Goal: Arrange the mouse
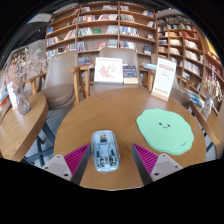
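A translucent grey-blue mouse (105, 150) lies on the round wooden table (110, 115), between my gripper's (110, 160) two fingers. The pink pads (74, 159) stand apart from the mouse with a gap at each side, so the gripper is open. A green cloud-shaped mouse mat (166, 131) lies on the table to the right of the mouse, just beyond the right finger.
A sign stand (108, 70) and a white placard (164, 78) stand at the table's far side. Wooden chairs (62, 78) stand behind it. Another table with a vase of flowers (20, 85) is at the left. Bookshelves (100, 30) line the back wall.
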A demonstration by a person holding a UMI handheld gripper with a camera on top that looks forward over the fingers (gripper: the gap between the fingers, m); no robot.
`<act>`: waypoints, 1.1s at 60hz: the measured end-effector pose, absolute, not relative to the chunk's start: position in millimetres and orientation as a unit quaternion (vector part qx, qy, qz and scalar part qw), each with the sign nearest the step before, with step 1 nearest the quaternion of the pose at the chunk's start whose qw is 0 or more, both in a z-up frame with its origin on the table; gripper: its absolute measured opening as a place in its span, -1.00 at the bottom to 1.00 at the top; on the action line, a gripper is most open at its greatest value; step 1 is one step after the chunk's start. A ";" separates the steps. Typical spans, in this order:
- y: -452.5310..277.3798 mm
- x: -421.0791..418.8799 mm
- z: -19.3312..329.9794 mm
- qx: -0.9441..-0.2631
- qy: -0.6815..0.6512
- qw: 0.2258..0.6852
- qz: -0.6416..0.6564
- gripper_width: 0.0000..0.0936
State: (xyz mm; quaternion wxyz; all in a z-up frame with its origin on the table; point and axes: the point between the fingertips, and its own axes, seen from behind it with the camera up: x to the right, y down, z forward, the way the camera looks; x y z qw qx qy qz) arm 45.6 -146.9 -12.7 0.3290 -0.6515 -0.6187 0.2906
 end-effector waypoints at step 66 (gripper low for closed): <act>65.9 -25.1 26.1 -0.696 -0.565 0.341 0.284 -0.10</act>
